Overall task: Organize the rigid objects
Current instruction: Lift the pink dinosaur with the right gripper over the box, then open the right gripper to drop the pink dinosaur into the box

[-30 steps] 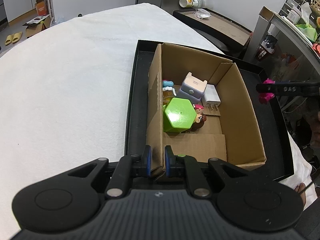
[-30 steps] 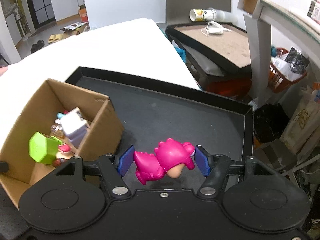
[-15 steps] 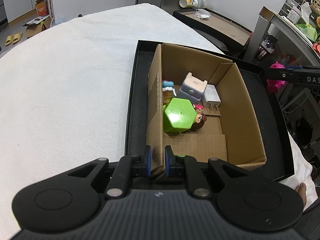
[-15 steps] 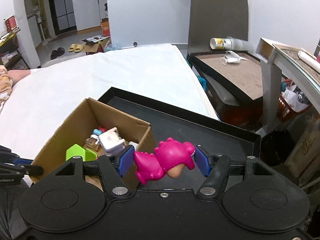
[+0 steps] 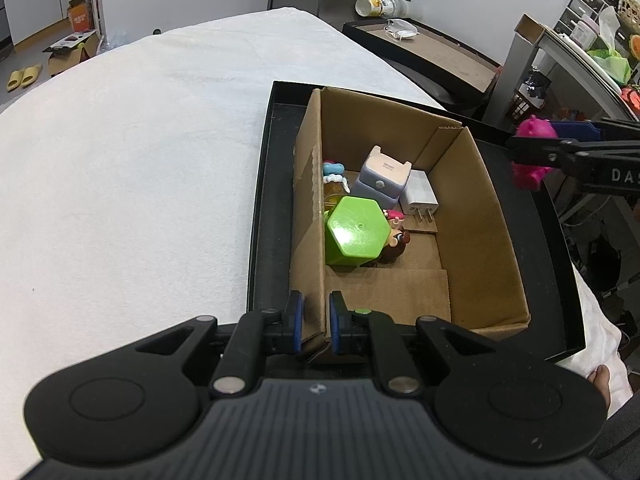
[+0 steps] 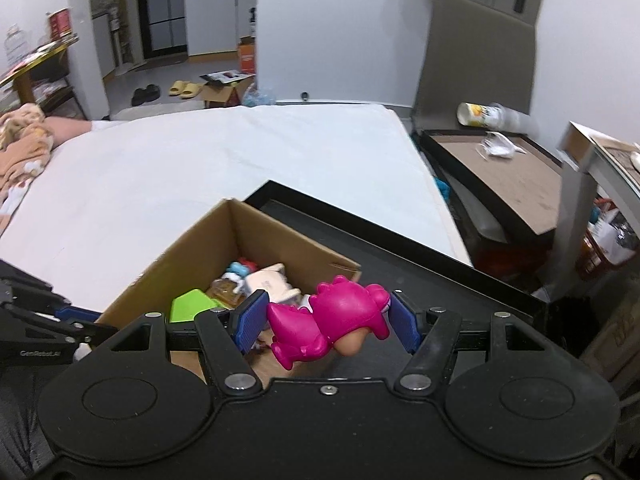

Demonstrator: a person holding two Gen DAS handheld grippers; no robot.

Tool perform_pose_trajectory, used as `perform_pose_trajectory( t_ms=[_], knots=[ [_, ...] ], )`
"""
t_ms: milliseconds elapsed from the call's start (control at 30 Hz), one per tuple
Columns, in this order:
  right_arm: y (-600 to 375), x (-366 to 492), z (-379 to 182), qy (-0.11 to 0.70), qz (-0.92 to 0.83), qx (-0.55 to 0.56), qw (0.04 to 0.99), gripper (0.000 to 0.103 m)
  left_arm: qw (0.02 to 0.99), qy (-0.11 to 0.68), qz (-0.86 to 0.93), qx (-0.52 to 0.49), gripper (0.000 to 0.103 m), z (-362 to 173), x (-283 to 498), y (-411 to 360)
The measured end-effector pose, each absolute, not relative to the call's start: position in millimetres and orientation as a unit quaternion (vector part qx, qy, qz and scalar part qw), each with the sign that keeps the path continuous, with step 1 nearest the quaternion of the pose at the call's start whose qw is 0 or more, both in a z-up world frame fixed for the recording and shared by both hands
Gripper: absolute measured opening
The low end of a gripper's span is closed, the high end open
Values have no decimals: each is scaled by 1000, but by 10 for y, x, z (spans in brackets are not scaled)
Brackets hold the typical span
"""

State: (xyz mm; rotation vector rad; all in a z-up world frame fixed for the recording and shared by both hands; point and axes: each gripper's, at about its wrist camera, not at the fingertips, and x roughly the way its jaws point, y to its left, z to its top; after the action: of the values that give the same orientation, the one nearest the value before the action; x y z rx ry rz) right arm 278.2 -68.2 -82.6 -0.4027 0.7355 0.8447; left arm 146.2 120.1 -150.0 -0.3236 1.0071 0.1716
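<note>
A cardboard box (image 5: 484,236) stands in a black tray (image 5: 264,200). My left gripper (image 5: 316,322) is shut on the box's near left wall. Inside lie a green hexagonal block (image 5: 356,232), a lilac case (image 5: 382,178), a white charger (image 5: 420,200) and small figures. My right gripper (image 6: 326,320) is shut on a pink dinosaur toy (image 6: 332,316), held in the air above the box's right side (image 6: 296,248). In the left wrist view the pink dinosaur toy (image 5: 534,152) hangs at the right, above the tray's edge.
A white cloth (image 5: 140,160) covers the table left of the tray. A brown board in a black frame (image 6: 504,172) with a tipped cup (image 6: 480,114) sits beyond the table. A metal shelf (image 5: 560,52) with clutter stands to the right. A person's finger (image 5: 600,376) shows at the tray's near right.
My right gripper has risen and swung toward the box with the pink dinosaur, rolling slightly. The left gripper has kept its hold on the box wall, unmoved.
</note>
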Motion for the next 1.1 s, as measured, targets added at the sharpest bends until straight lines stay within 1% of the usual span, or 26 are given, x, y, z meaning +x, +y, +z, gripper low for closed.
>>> perform_pose_trajectory(
  t_ms=[633, 1000, 1100],
  knots=[
    [-273, 2500, -1167, 341, 411, -272, 801, 64, 860, 478, 76, -163, 13, -1522, 1461, 1238],
    [-125, 2330, -1382, 306, 393, -360, 789, 64, 859, 483, 82, -151, 13, -1517, 1491, 1188],
    [-108, 2307, -1409, 295, 385, -377, 789, 66, 858, 484, 83, -150, 13, -1518, 1495, 1184]
  ],
)
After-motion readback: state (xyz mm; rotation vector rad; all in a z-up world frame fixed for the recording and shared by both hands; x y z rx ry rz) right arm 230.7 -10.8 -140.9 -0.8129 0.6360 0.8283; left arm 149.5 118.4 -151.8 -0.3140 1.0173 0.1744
